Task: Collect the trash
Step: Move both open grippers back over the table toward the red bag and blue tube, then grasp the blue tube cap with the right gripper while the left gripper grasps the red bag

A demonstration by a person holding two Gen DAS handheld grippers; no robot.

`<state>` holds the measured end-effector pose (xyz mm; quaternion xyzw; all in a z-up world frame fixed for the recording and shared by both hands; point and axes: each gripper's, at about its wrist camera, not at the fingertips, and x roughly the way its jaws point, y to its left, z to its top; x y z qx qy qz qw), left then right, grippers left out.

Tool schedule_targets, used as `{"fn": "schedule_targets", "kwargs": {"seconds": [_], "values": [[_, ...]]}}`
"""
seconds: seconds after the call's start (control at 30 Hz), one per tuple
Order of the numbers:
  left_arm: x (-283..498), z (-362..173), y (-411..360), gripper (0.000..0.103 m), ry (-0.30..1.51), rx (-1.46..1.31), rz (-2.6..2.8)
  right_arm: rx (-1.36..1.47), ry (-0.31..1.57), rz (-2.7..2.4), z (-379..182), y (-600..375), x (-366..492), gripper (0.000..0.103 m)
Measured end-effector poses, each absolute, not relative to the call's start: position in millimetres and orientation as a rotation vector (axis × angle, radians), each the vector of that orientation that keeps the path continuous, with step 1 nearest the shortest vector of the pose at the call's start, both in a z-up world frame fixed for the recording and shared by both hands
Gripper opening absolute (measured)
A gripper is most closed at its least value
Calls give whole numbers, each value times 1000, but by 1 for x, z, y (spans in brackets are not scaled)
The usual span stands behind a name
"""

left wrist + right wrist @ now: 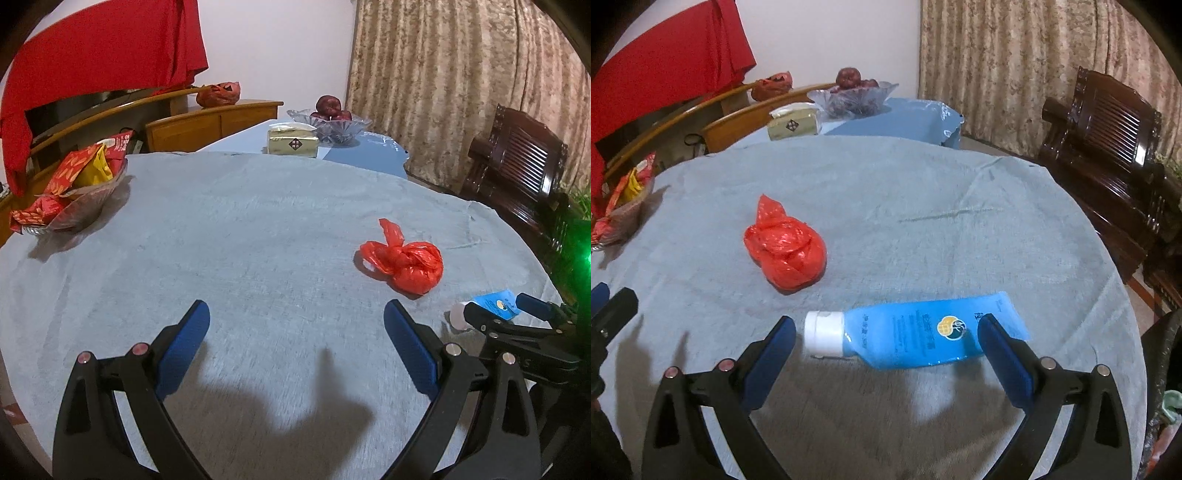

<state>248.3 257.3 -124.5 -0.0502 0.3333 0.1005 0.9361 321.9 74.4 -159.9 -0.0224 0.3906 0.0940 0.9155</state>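
Blue tube [923,338] lies sideways near table [923,192] front edge, between wide-spread right gripper [886,326] fingers. Risk: lengthwise squeeze buckles tube, pops cap. Left gripper [297,310] wide, empty; red bag [404,260] untouched.

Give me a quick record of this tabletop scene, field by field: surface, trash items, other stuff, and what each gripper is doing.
surface: round table under a grey-blue cloth
trash 1: knotted red plastic bag, lying left of the tube
trash 2: blue squeeze tube with white cap, lying flat, cap pointing left
other: glass dish of red snack packets at the left edge
left gripper: open, empty, over bare cloth
right gripper: open, straddling the tube, not closed on it
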Motion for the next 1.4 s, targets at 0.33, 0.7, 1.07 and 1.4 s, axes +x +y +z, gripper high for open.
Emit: {"fn": "schedule_targets", "kwargs": {"seconds": [0.33, 0.7, 1.07, 1.4], "values": [[252, -127, 256, 93, 679, -105, 207, -107, 838, 175, -169, 74, 327, 97], [258, -128, 235, 93, 689, -96, 188, -102, 868, 159, -170, 36, 306, 97], [257, -125, 209, 93, 685, -88, 154, -110, 879, 55, -168, -9, 292, 97], [257, -125, 213, 93, 685, -98, 160, -23, 833, 140, -163, 18, 304, 97]]}}
